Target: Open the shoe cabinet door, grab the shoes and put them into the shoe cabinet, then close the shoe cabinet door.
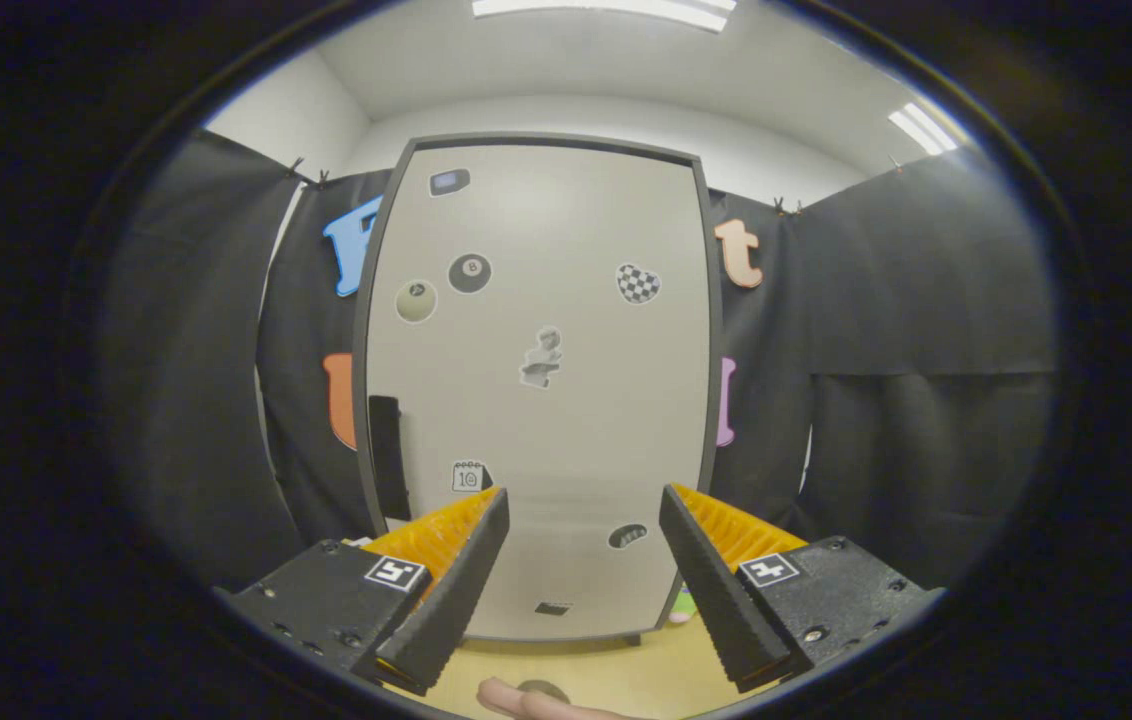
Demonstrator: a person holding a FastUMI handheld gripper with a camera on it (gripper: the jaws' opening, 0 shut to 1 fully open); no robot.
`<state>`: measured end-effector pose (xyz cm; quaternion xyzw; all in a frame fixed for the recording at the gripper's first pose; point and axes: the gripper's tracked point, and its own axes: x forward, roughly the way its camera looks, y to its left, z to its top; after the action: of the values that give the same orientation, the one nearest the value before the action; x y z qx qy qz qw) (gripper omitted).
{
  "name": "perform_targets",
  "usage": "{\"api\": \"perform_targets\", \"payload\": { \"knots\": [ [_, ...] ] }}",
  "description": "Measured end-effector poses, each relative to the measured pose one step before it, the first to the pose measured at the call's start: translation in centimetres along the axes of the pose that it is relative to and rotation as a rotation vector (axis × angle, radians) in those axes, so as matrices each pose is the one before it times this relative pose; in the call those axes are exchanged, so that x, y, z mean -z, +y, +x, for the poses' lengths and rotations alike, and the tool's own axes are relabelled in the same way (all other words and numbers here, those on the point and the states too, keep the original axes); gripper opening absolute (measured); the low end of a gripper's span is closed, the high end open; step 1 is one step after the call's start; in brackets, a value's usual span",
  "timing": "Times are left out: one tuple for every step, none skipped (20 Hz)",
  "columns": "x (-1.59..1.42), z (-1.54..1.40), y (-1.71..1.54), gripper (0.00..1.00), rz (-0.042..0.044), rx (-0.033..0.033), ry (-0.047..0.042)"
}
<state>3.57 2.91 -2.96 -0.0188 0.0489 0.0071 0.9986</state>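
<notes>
A tall shoe cabinet stands straight ahead, its pale door (536,390) shut inside a dark frame and dotted with several stickers. A dark vertical handle (387,455) sits on the door's left edge, just above and beyond my left finger. My gripper (581,505) is open, with nothing between its fingers, and it faces the lower part of the door from a short distance. A small green and pink object (683,605) peeks out at the cabinet's lower right corner; I cannot tell what it is.
The cabinet stands on a light wooden surface (616,670). Black cloth walls close in on both sides and behind the cabinet. A fingertip (526,700) of a person's hand shows below the gripper.
</notes>
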Motion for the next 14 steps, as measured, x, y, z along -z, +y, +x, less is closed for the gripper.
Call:
{"api": "perform_targets", "payload": {
  "knots": [
    [-0.006, 0.694, 0.502, 0.99, 0.00502, -0.00613, -0.00033],
    [-0.005, 0.809, 0.326, 0.99, 0.0042, -0.00094, 0.00236],
    [-0.033, 0.826, 0.235, 0.99, 0.00342, -0.00273, -0.00146],
    [-0.079, 0.841, 0.194, 0.99, -0.00185, 0.00237, 0.00283],
    [-0.122, 0.876, 0.22, 0.99, 0.0022, 0.00105, -0.00191],
    [-0.28, 0.873, 0.326, 0.99, 0.00158, -0.00336, -0.00593],
    [-0.189, 1.022, 0.399, 0.99, -0.00162, -0.00384, -0.0061],
    [-0.156, 1.022, 0.324, 0.99, 0.00537, -0.00407, -0.00307],
    [-0.063, 1.032, 0.633, 0.99, 0.01218, -0.01393, -0.00233],
    [-0.203, 0.98, 0.757, 0.99, 0.01409, -0.02297, 0.00001],
    [-0.13, 0.794, 0.805, 0.99, 0.00903, -0.02348, 0.00307],
    [-0.236, 0.821, 0.917, 0.99, 0.00143, -0.02739, 0.003],
    [-0.316, 0.858, 1.145, 0.99, 0.00009, -0.03204, -0.00287],
    [-0.345, 0.637, 0.989, 0.99, -0.00107, -0.02876, -0.00473]
  ]
}}
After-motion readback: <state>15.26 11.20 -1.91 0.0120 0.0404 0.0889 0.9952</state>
